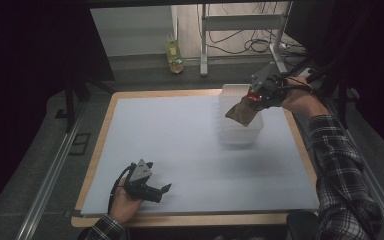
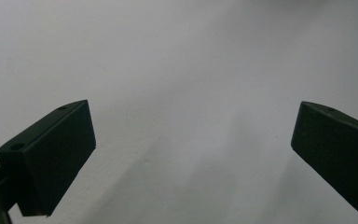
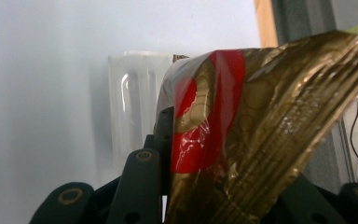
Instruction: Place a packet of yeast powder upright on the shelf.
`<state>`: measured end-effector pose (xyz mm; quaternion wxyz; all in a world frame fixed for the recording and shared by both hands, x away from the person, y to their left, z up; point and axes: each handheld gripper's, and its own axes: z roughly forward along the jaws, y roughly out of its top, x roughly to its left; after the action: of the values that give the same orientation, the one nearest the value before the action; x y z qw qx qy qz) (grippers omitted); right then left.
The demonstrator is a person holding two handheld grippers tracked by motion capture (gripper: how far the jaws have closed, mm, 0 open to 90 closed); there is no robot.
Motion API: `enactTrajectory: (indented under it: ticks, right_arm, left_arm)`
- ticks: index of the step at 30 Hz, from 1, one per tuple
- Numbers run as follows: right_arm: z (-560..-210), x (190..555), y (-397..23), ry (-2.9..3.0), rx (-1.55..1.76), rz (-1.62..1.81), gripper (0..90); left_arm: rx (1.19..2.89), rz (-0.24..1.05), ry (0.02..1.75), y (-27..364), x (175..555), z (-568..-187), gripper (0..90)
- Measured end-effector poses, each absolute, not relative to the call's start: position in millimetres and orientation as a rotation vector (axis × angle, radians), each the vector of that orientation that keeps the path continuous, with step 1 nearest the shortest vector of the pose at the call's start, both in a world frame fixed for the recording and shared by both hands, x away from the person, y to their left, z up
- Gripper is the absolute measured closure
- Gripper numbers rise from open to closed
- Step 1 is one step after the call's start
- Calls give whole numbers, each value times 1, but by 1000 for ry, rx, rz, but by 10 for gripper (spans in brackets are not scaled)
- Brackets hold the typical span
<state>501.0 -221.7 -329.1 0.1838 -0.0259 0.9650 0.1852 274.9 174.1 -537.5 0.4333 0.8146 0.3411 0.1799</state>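
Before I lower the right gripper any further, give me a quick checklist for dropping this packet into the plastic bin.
1. Right gripper shut on the gold and red packet: ok.
2. Packet above the clear plastic bin: ok.
3. Bin upright on the white mat: ok.
4. Room inside the bin: cannot tell.
5. Left gripper open, empty, away from the bin: ok.

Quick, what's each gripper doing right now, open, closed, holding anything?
Left gripper: jaws open, holding nothing, low over the table.
Right gripper: closed on a gold and red packet, above the clear plastic container.
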Motion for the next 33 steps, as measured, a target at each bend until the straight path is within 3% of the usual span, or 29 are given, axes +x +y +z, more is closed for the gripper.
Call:
enactTrajectory:
  ticks: [11,21,27,33]
  right_arm:
    - [-354,512,-203,2809,-108,336,722]
    - [-381,527,-195,2851,-28,394,703]
    - [-390,529,-195,2855,21,462,617]
    - [-382,525,-199,2819,109,573,451]
  left_arm:
    - [2032,449,850,175,275,-538,0]
    - [2041,453,852,175,275,-538,0]
    - [2038,462,851,175,275,-537,0]
    - [2028,475,858,176,275,-537,0]
